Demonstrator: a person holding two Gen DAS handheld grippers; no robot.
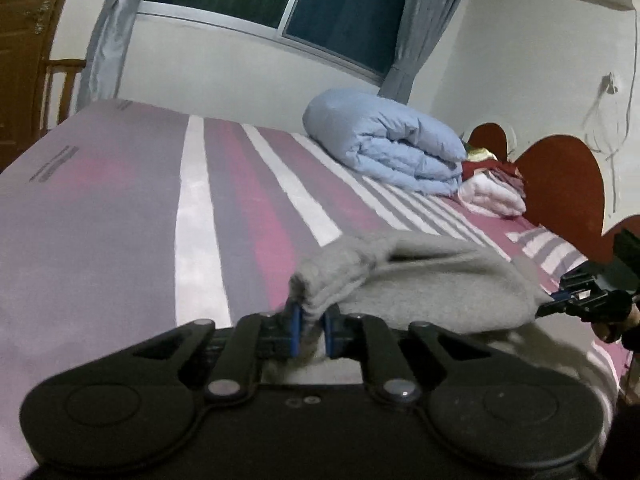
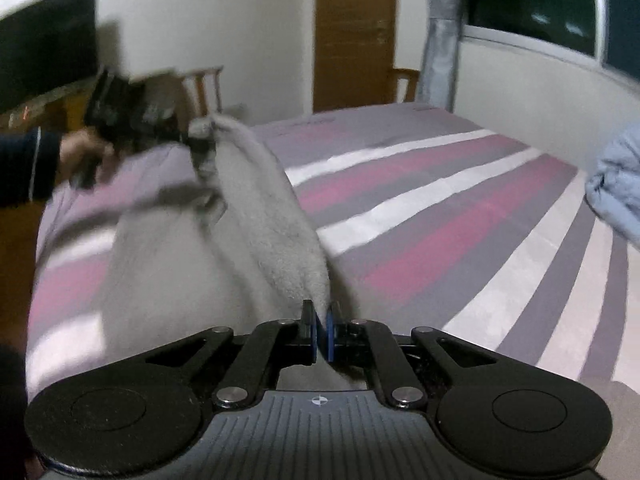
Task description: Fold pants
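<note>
The grey fleece pants (image 1: 424, 280) hang stretched between both grippers above the striped bed (image 1: 120, 208). My left gripper (image 1: 311, 330) is shut on one bunched end of the pants. In the right wrist view my right gripper (image 2: 321, 336) is shut on the other end of the pants (image 2: 272, 220), and the cloth runs up and left to the left gripper (image 2: 188, 136), which is blurred. The right gripper (image 1: 560, 300) also shows at the right edge of the left wrist view, pinching the cloth.
A folded light-blue duvet (image 1: 392, 144) and a stack of pink and red linens (image 1: 492, 192) lie at the head of the bed by the red headboard (image 1: 560, 184). A wooden chair (image 2: 208, 88) and a door (image 2: 354, 32) stand beyond the bed's foot.
</note>
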